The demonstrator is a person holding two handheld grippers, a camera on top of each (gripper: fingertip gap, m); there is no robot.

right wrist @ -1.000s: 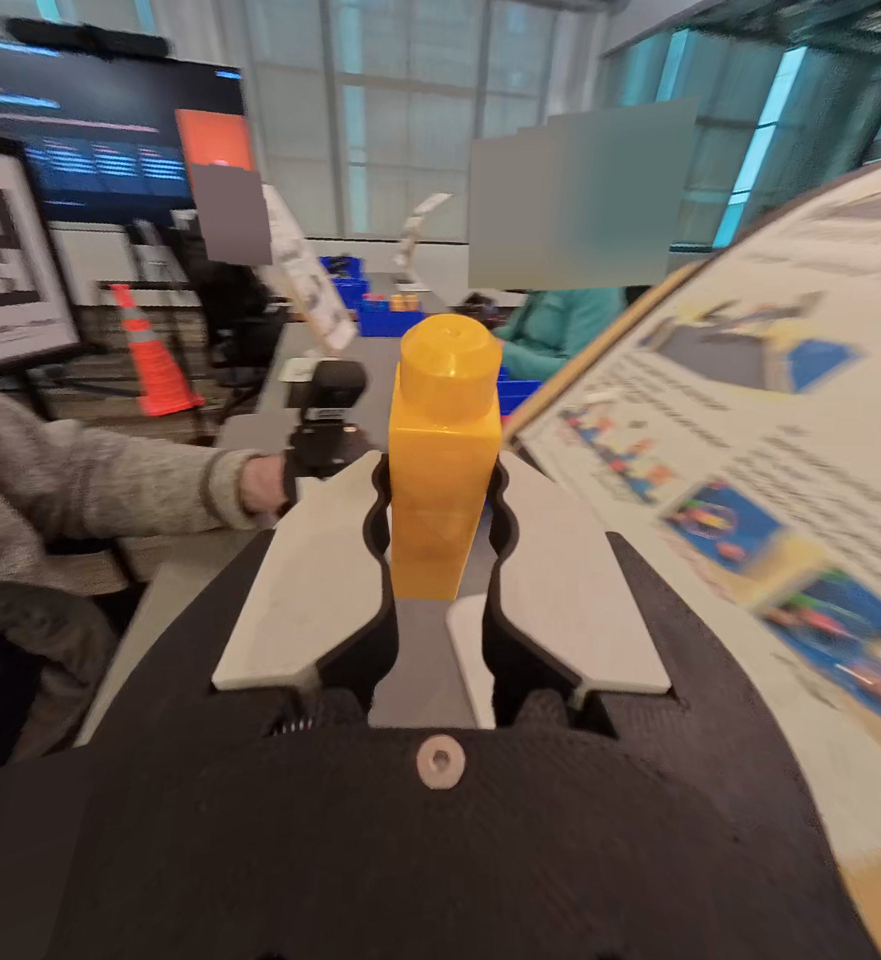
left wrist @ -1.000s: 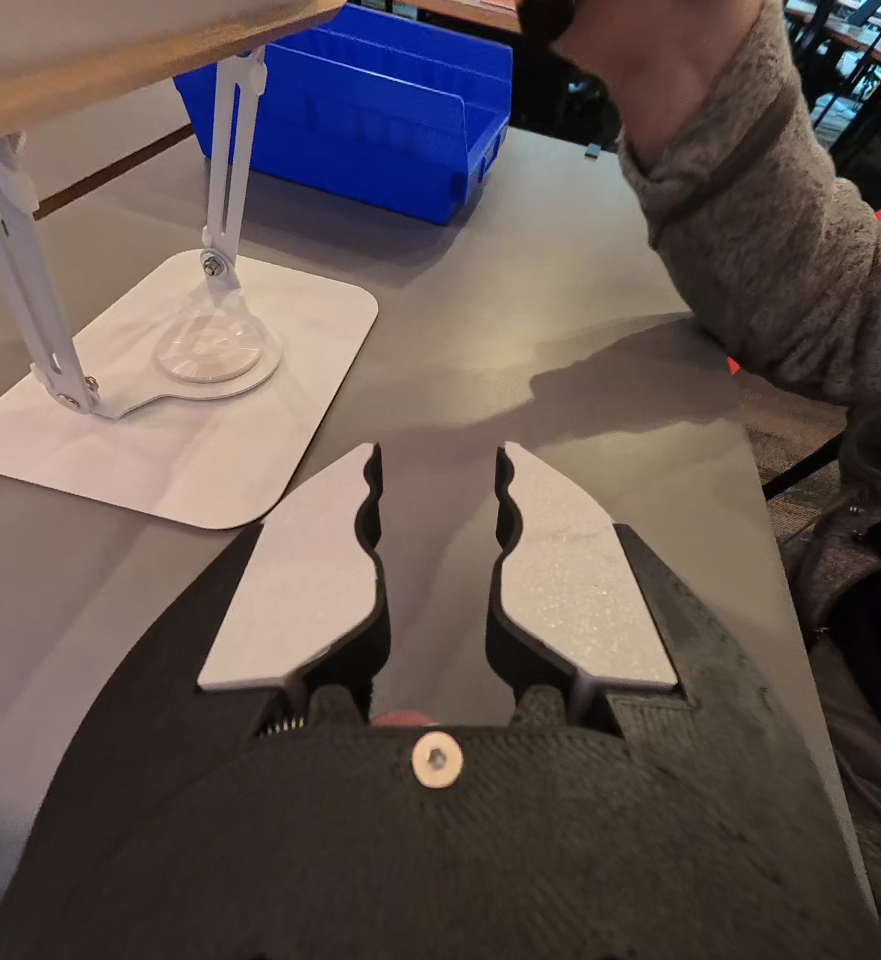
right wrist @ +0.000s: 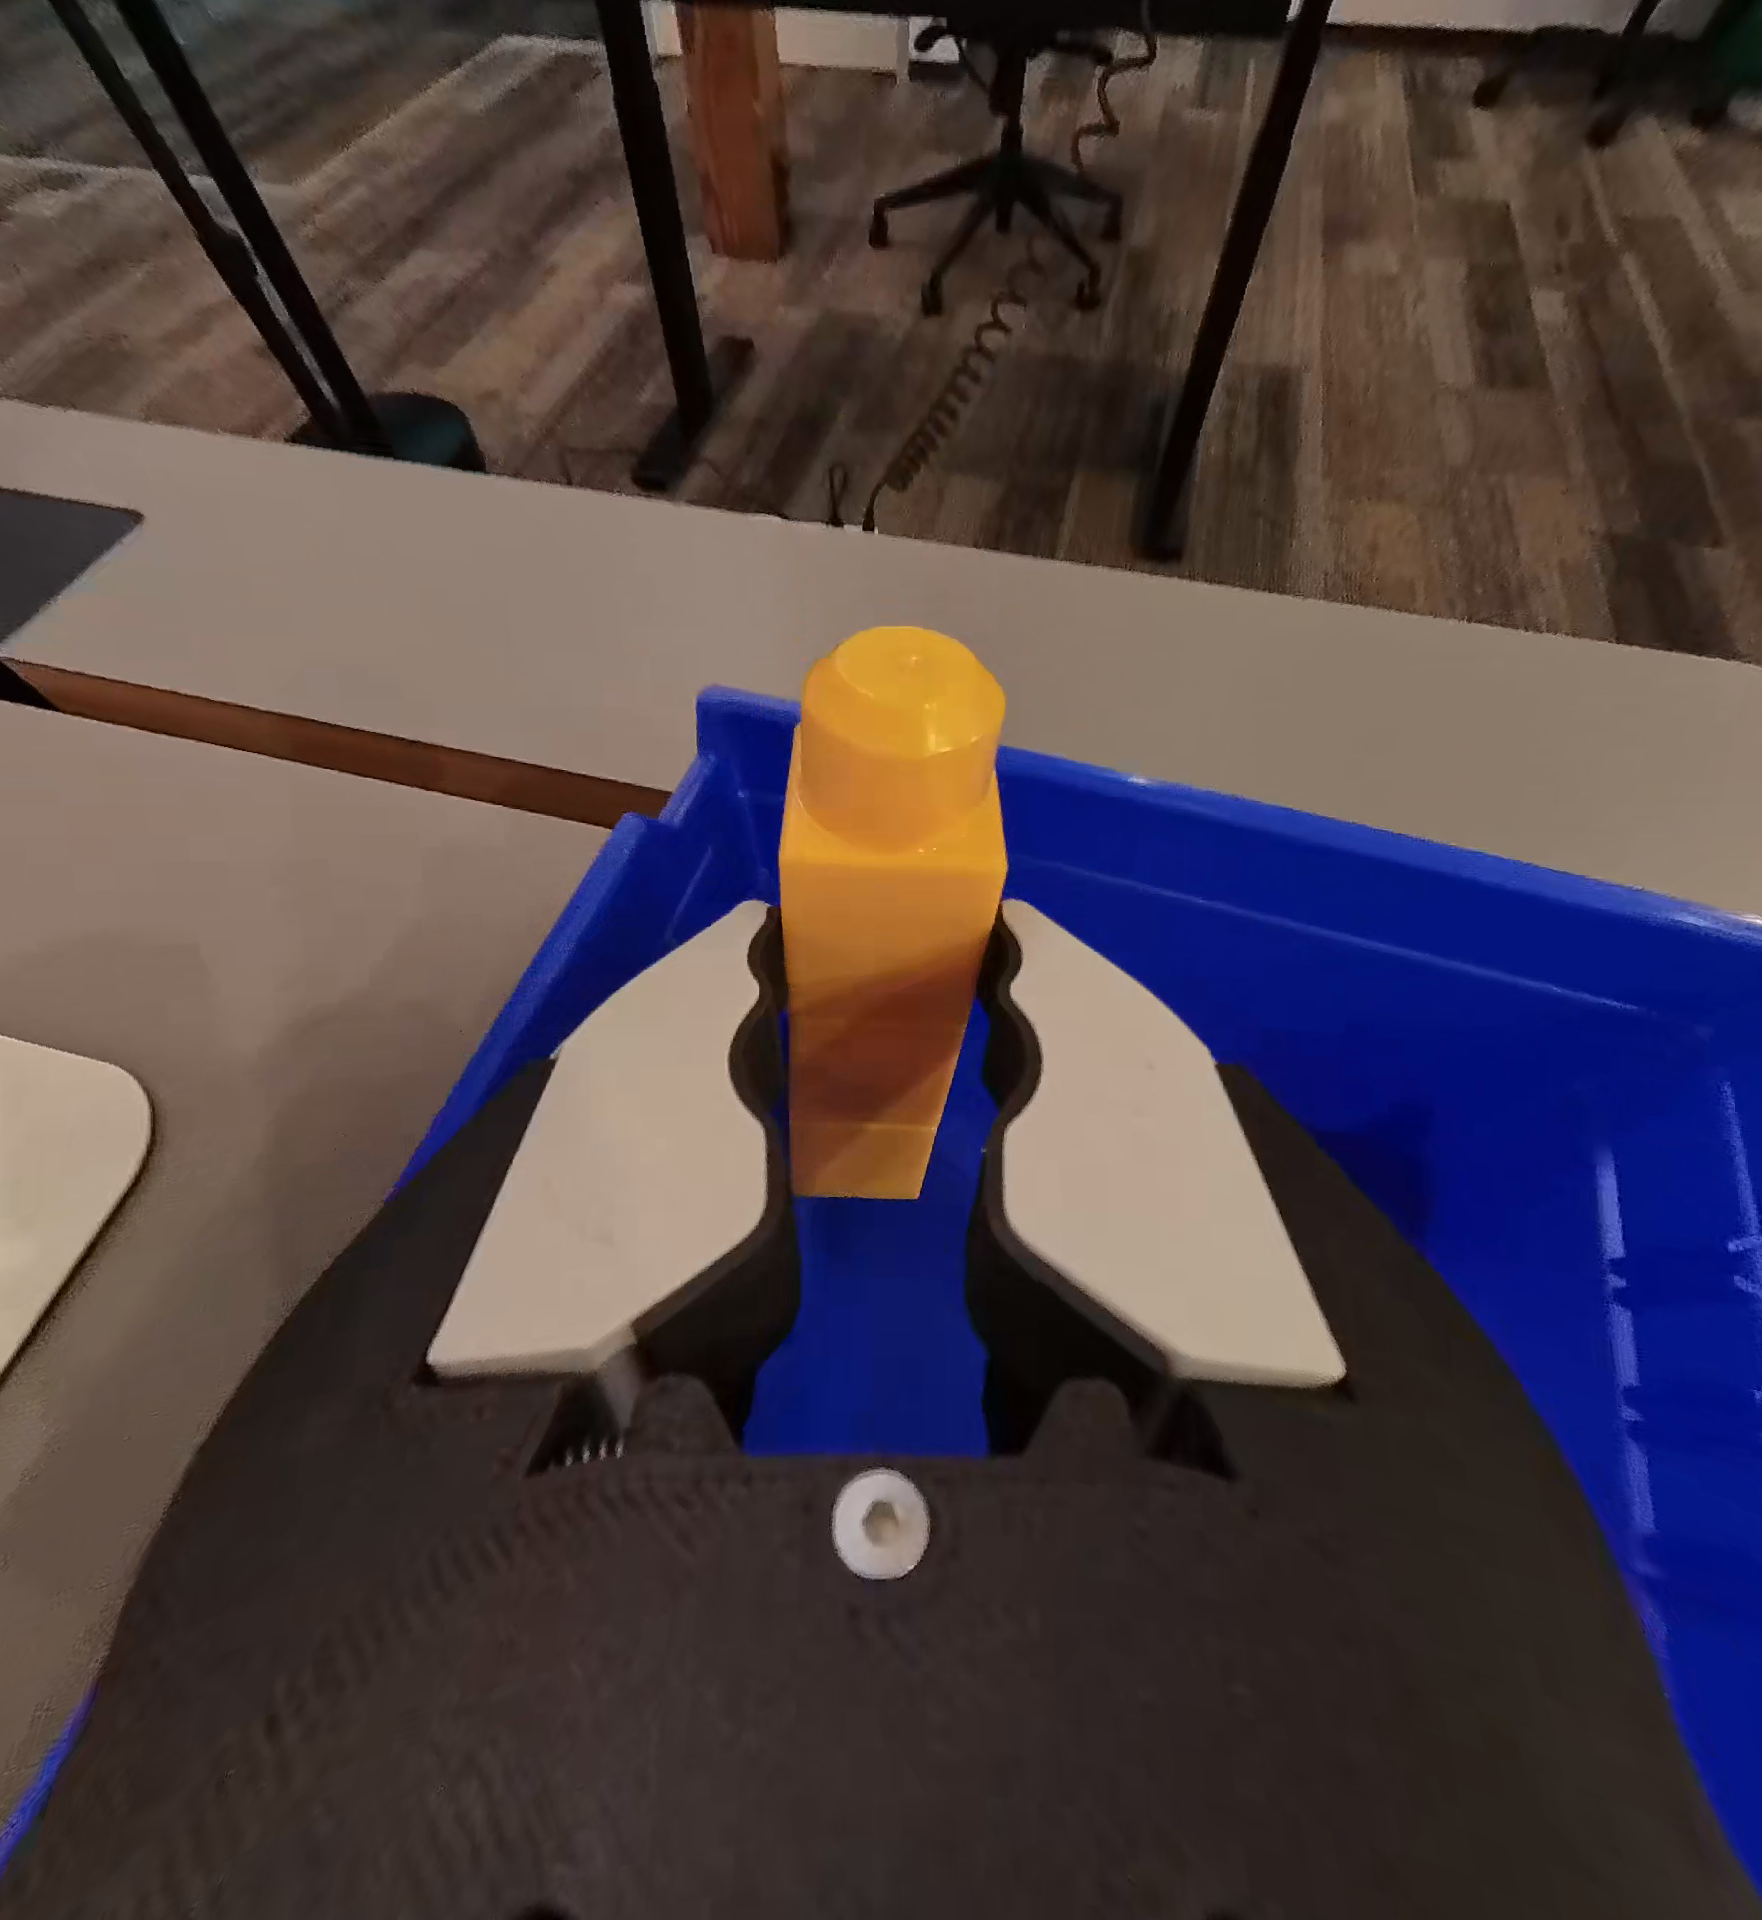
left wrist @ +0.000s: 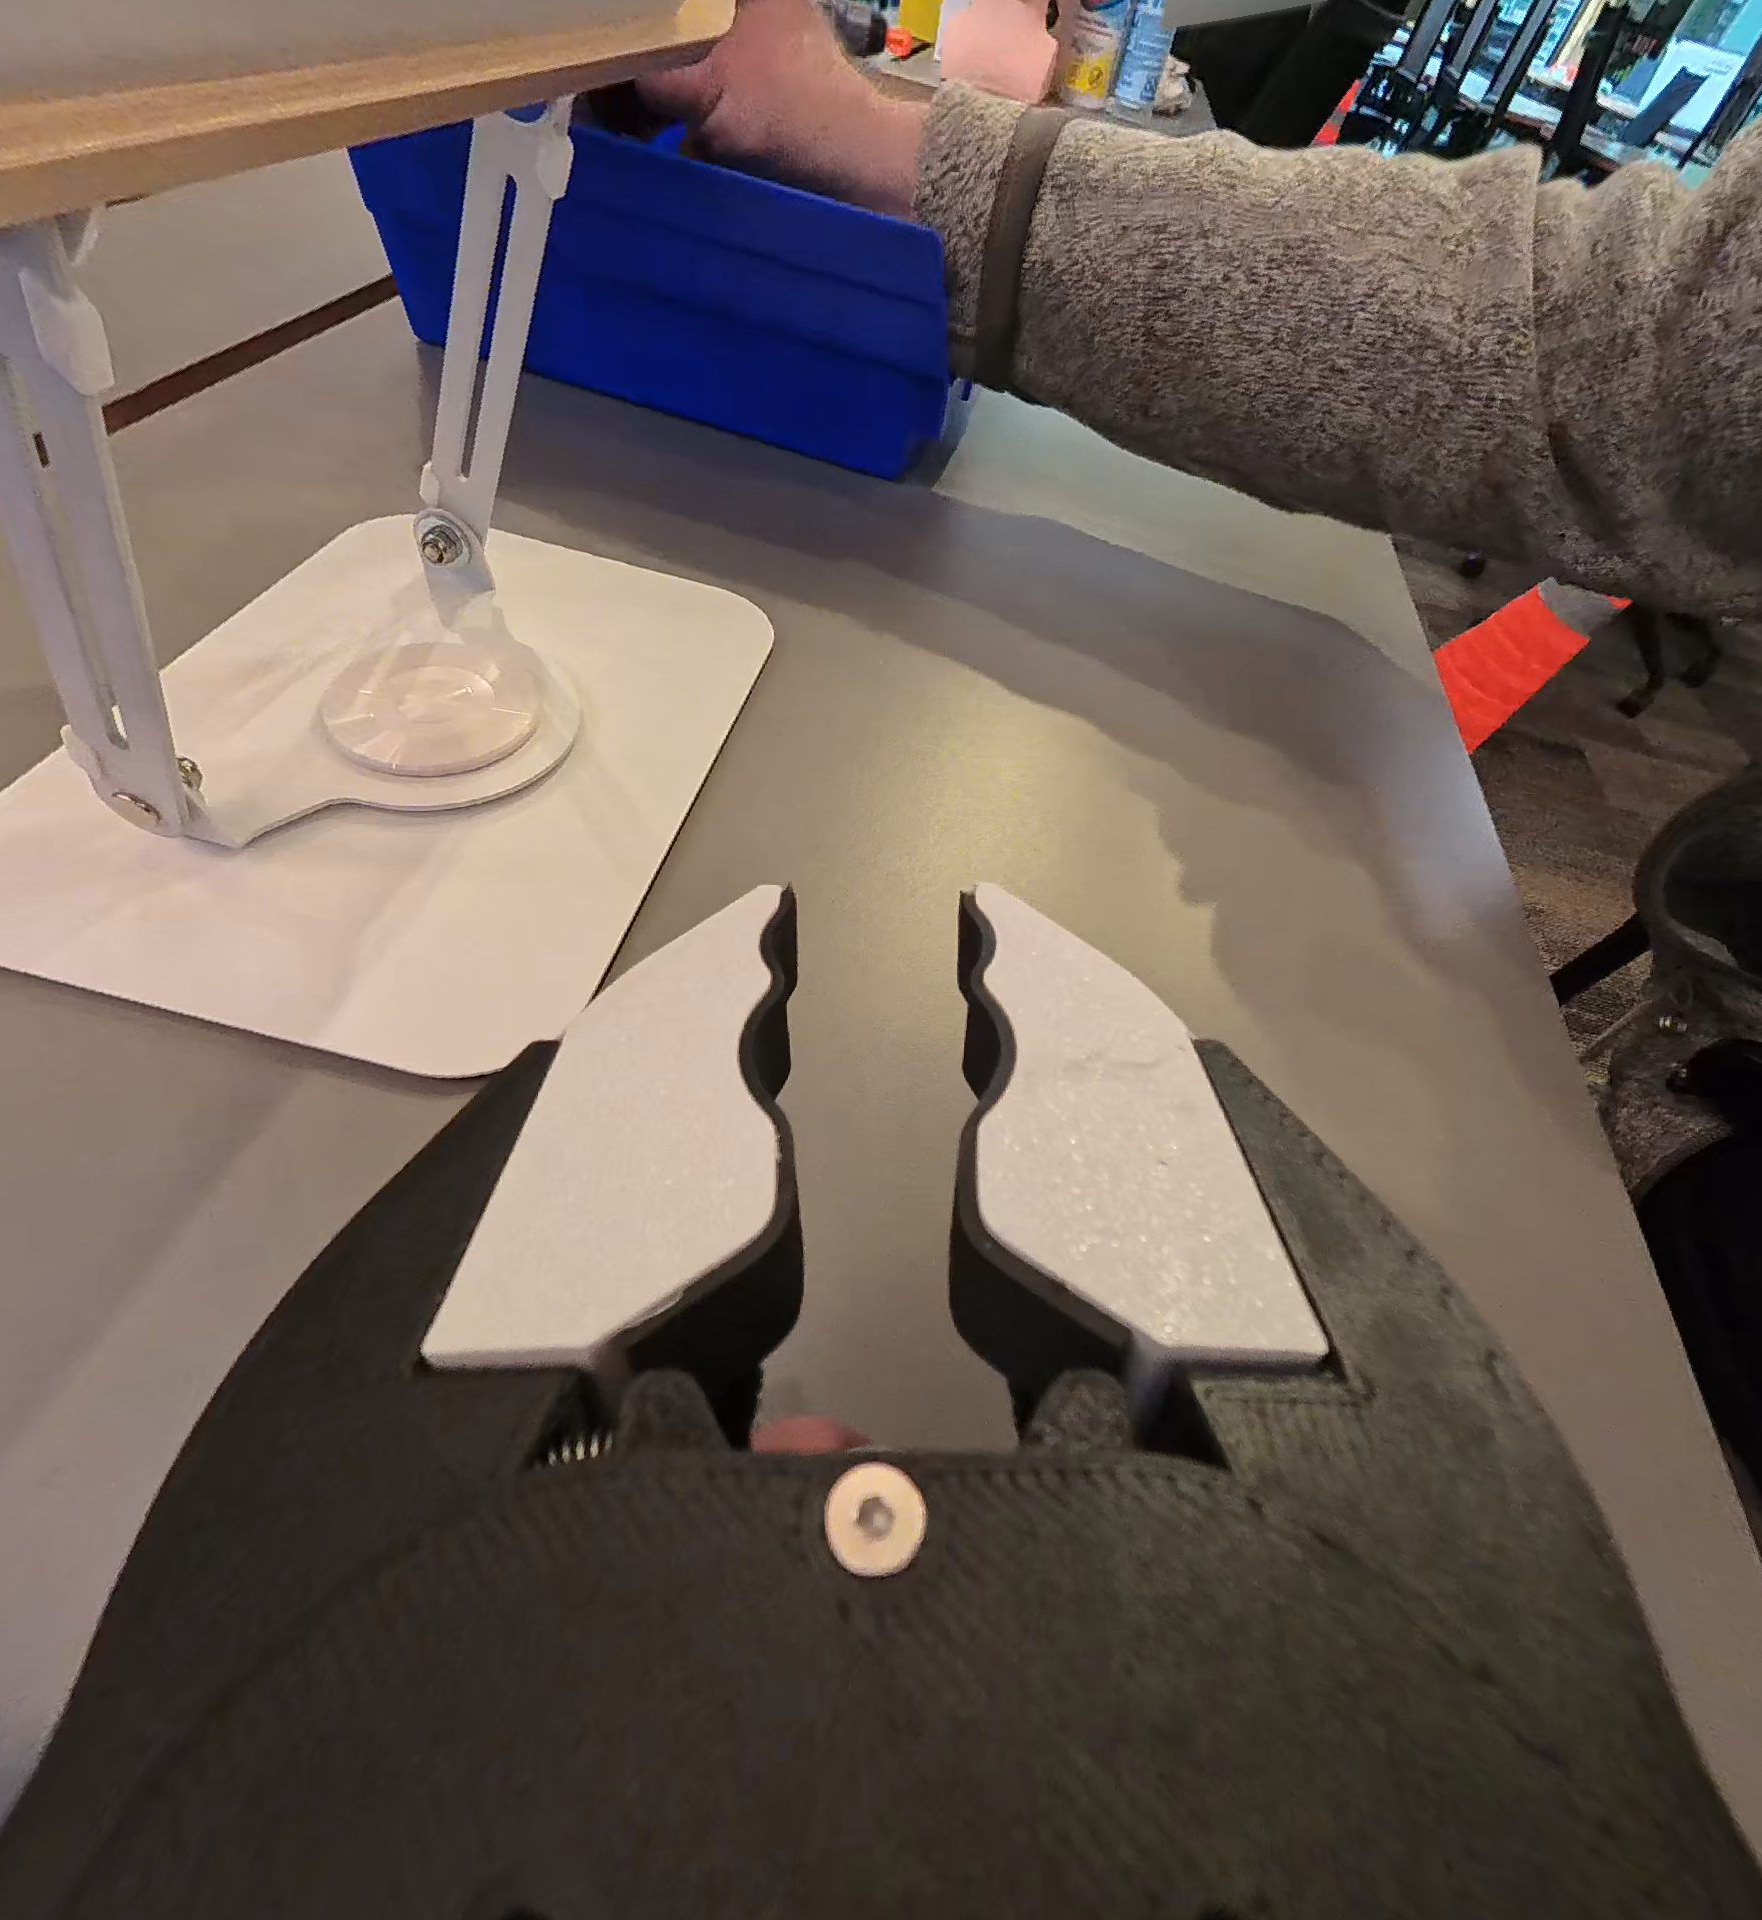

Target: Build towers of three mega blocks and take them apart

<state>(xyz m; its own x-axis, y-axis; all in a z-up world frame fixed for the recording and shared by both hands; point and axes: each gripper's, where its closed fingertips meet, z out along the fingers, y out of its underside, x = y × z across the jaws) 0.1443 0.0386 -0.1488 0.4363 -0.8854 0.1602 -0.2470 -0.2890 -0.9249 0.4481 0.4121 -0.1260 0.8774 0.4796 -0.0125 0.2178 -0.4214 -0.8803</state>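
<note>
Right hand-held gripper [right wrist: 882, 914] clamps tall orange plastic block [right wrist: 882, 987] over blue plastic bin's [right wrist: 1376, 935] far corner.
Risk: block held low, could pivot and slip; left hand-held gripper [left wrist: 875, 904] part-open, holding nothing, cannot steady it.

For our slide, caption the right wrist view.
Right gripper holds an orange block above the blue bin.

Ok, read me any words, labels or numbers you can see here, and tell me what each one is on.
No text here can be read.
Bottles far behind the table: they carry labels, too small and blurred to read.
Blue bin: raised marks on its inner side wall, blurred, not readable.
Yellow block, held in the right gripper: no writing visible.
</note>
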